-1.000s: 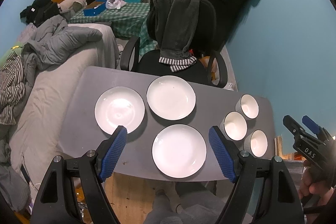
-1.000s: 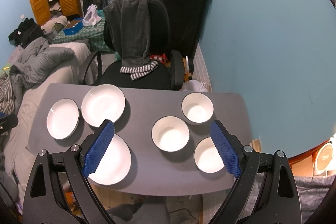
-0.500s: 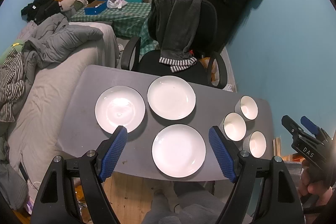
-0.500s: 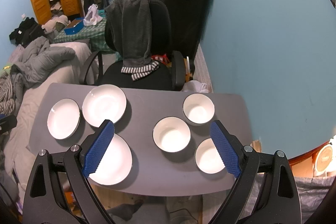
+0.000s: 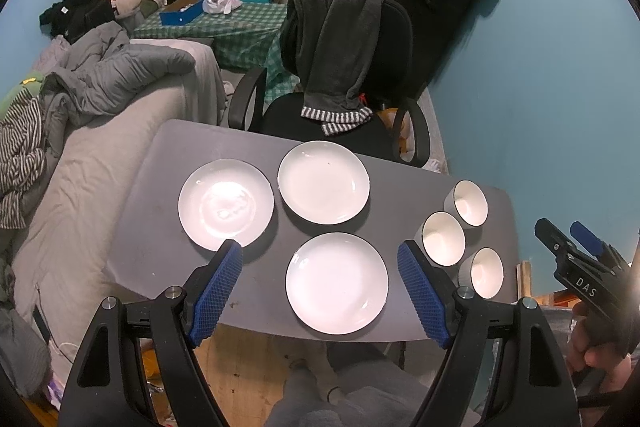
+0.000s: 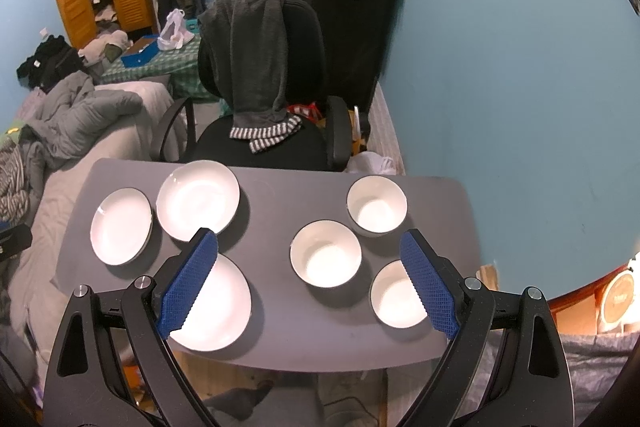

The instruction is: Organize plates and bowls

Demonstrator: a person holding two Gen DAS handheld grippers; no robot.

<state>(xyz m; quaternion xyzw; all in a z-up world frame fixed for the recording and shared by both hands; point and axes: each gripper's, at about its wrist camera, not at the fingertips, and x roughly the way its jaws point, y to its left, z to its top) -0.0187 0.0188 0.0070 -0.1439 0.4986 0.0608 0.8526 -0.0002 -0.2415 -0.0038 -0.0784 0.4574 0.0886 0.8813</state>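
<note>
- Left gripper (image 5: 320, 291) hangs above the near plate (image 5: 337, 283), fingers spread wide, holding nothing, likely lining up a pick.
- Right gripper (image 6: 308, 285) hovers, fingers spread, empty, over the middle bowl (image 6: 325, 253), presumably its stacking target.

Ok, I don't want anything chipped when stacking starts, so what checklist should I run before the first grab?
1. Left hand-held gripper open and empty: ok.
2. Right hand-held gripper open and empty: ok.
3. Three plates lie flat and apart, near plate centred between the left fingers: ok.
4. Three bowls upright and empty, middle bowl between the right fingers: ok.
5. Free table space between plates and bowls: ok.
6. Height of either gripper above the dishes: cannot tell.
</note>
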